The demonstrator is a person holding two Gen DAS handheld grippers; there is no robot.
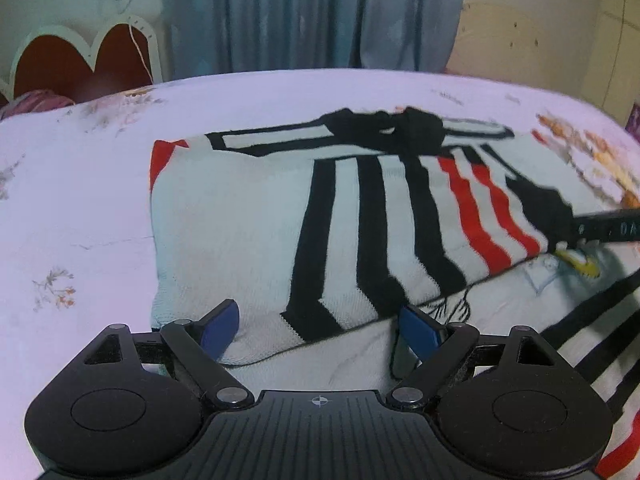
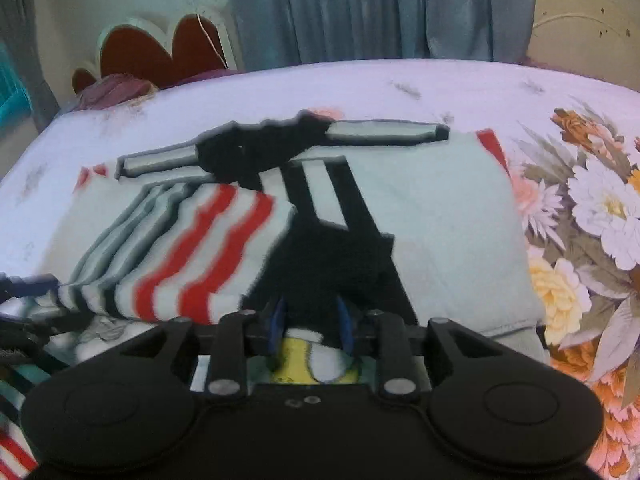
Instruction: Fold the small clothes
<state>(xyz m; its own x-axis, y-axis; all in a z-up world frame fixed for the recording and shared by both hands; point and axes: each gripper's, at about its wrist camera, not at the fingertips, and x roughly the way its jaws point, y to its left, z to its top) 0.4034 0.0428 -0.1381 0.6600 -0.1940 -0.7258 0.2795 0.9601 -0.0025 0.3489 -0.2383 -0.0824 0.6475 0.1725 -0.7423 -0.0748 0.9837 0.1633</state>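
Sweater (image 1: 248, 216), a striped knit in white, black and red, is lying partly folded in the middle of the bed (image 1: 80, 200), with a striped flap already resting across its body. It is looking soft, limp and light, likely to sag and drag at any unsupported part, so taking it by a hem or corner should be working best. The left tool (image 1: 316, 330) is hovering spread wide over the near hem, pinching nothing. The right tool (image 2: 310, 326) is sitting with its jaws close together around the flap's dark edge; whether the pads are actually pressing the cloth I cannot tell, as the view is blurring. A second striped garment (image 1: 592, 344) is lying just beside, crowding the near right. Open sheet is stretching left and beyond, well inside the bed's edges.
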